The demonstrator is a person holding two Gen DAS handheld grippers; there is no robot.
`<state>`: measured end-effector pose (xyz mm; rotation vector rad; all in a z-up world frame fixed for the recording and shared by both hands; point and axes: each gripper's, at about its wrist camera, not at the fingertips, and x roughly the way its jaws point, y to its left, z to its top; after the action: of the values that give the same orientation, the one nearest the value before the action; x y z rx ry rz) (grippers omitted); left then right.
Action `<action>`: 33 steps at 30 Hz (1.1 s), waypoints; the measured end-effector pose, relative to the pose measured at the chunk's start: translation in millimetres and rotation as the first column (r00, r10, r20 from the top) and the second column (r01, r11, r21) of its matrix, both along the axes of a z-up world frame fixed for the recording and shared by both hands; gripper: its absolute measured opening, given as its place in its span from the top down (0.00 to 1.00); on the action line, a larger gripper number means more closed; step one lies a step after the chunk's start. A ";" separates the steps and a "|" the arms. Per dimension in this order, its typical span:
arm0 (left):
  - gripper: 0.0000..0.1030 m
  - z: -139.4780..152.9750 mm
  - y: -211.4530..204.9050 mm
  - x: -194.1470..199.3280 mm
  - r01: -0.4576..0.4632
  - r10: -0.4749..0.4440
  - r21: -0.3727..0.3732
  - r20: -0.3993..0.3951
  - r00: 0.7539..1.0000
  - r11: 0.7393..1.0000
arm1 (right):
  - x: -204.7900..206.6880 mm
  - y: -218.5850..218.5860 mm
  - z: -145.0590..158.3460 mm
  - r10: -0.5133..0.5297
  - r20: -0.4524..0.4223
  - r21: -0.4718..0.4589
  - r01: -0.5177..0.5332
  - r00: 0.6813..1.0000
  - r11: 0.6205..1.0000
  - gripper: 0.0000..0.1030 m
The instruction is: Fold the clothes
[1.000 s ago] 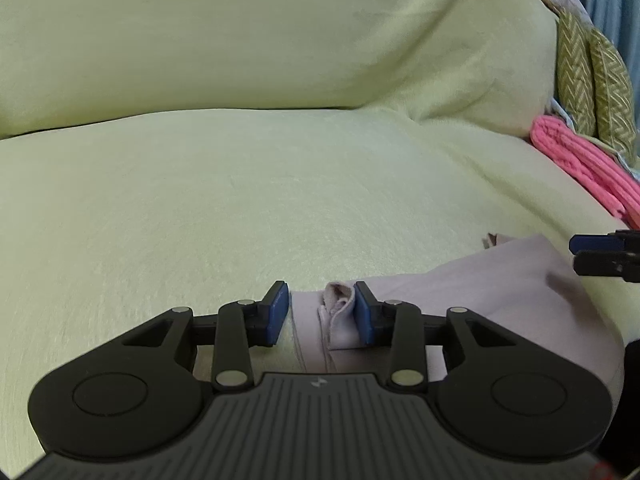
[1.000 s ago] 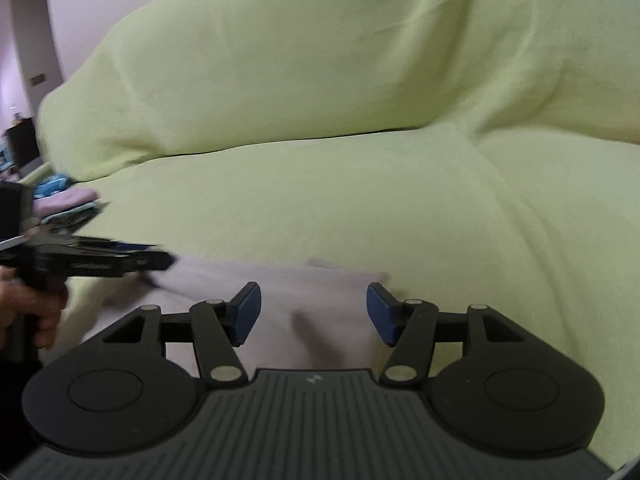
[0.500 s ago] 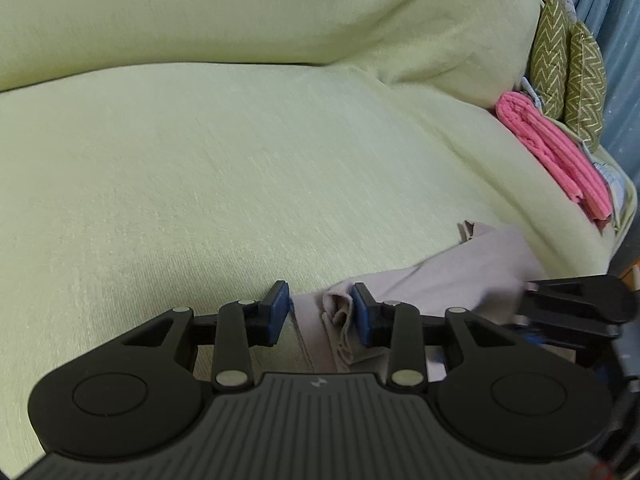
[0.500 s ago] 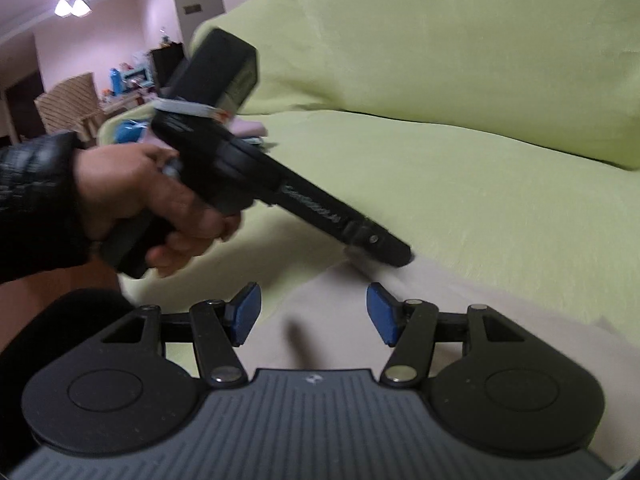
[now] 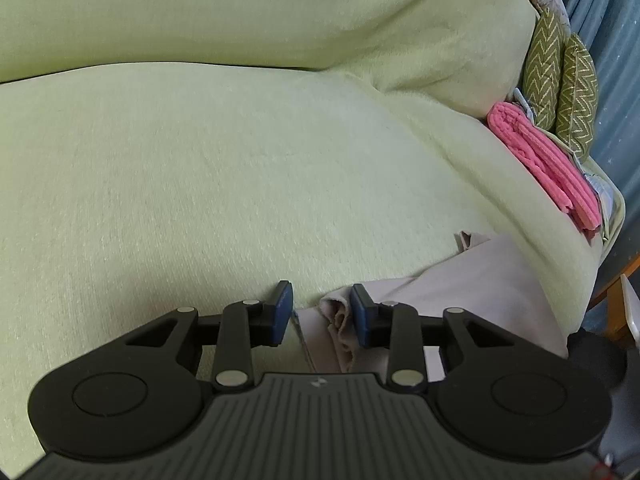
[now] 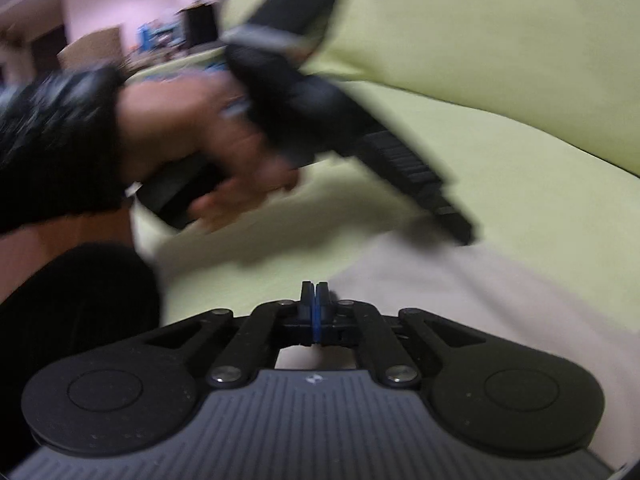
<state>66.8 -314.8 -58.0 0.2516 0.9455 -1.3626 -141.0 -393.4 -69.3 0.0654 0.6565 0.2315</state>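
The beige garment point(image 5: 480, 276) lies on the front edge of a sofa draped in a light green cover point(image 5: 224, 184). In the left wrist view, the left hand-held gripper point(image 5: 322, 312) has its blue pads point(image 5: 283, 312) part-way apart, and a bunched fold of the garment's edge sits between them, against the right-hand pad; the left-hand pad stands clear of the cloth, so the fold is not pinched. The rest of the garment spreads off to the right toward the seat's edge. Farther right, at the sofa's end, a folded pink cloth point(image 5: 544, 160) rests beside two green zigzag cushions point(image 5: 564, 80) standing upright.

In the right wrist view, which is blurred, the right hand-held gripper point(image 6: 315, 312) is fully closed, its pads pressed together with no cloth visible between them. It hovers over the near edge of the garment point(image 6: 500, 312). Ahead, the person's left hand point(image 6: 208, 152), in a dark sleeve point(image 6: 56, 144), holds the other gripper point(image 6: 464, 232), whose tip points down at the garment's far edge.
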 end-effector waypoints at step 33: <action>0.72 26.0 50.9 -41.5 -0.046 0.051 -0.063 0.079 0.996 0.997 | -76.2 -18.9 -12.0 -0.192 0.025 -0.001 0.192 0.981 0.981 0.83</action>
<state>25.3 -263.9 -32.0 0.2342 0.8367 -1.3243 -217.2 -412.4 -81.3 0.1220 0.6215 0.0453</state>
